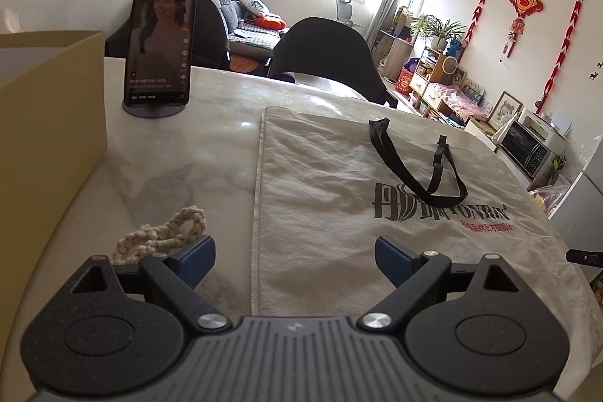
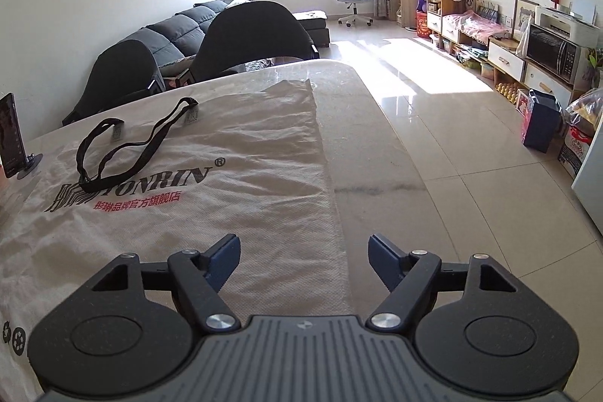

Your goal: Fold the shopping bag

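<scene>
Sunlit living-room floor and a sofa lie beyond a marble table (image 1: 169,176) where the work sits. Left gripper (image 1: 296,253) has its jaws spread wide with nothing between them, poised low over the near left edge of the shopping bag (image 1: 324,213); right gripper (image 2: 304,257) is likewise wide open and empty, straddling the bag's near right edge where the fabric meets bare tabletop. Both point forward along the table, roughly level and parallel, one at each near corner. Outward from them the bag lies spread flat and unfolded, printed side up, its black handles (image 1: 422,168) flopped onto the logo. I judge this a pause at full spread; a fold would call for each gripper to close on its corner. Off to the left lie a knotted rope (image 1: 162,232), a phone on a stand (image 1: 160,40) and a cardboard box (image 1: 49,123).
</scene>
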The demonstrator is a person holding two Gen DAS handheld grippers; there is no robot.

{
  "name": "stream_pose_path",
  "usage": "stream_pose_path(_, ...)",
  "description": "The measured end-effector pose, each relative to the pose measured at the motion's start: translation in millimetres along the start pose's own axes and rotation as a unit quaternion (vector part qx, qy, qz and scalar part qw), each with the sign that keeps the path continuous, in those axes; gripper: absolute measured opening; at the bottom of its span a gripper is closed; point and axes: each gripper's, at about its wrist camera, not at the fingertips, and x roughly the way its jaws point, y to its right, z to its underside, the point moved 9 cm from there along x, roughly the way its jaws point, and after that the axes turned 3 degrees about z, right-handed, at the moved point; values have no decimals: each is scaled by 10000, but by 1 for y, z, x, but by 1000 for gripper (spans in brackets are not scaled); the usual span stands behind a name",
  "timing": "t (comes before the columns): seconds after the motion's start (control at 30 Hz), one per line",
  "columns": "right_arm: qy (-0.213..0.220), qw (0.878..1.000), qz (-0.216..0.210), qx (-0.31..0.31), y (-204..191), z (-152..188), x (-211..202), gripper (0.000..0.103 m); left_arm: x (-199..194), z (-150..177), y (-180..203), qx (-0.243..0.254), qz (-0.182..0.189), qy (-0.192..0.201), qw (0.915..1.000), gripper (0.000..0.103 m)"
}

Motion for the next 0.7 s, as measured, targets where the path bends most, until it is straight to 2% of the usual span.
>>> stream_pose_path(0.1, -43, 9999, 105, -10, 6, 1, 5, 71, 3, 4, -1, -31, 52, -92, 9999, 82)
stream_pose_path(0.27, -98, 9999, 37, 67, 8, 2, 12, 68, 10, 10, 0, 58, 134, -256, 9996, 69)
stream_pose_path(0.37, -65, 10000, 32, 56, 6, 1, 13, 61, 13, 8, 3, 163, 101, -212, 9996, 60)
stream_pose_path(0.4, -49, 10000, 31, 50, 6, 1, 13, 57, 14, 9, 4, 172, 102, -207, 9996, 58)
stream_pose_path(0.43, -30, 10000, 20, 55, 5, 0, 14, 48, 15, 9, 4, 181, 103, -201, 9996, 49)
stream_pose_path(0.47, -11, 10000, 8, 61, 4, 0, 14, 43, 16, 9, 5, 190, 104, -196, 9996, 30)
stream_pose_path(0.57, 20, 9999, 28, 126, 1, -1, 13, 28, 18, 10, 5, 74, 201, -148, 9997, 22)
stream_pose_path(0.6, 39, 9999, 72, 125, 2, -1, 13, 19, 19, 10, 4, 43, 224, -132, 9997, 21)
stream_pose_path(0.7, 80, 9996, 61, 259, 4, -2, 13, 12, 26, 8, 1, 63, 185, -115, 9997, 19)
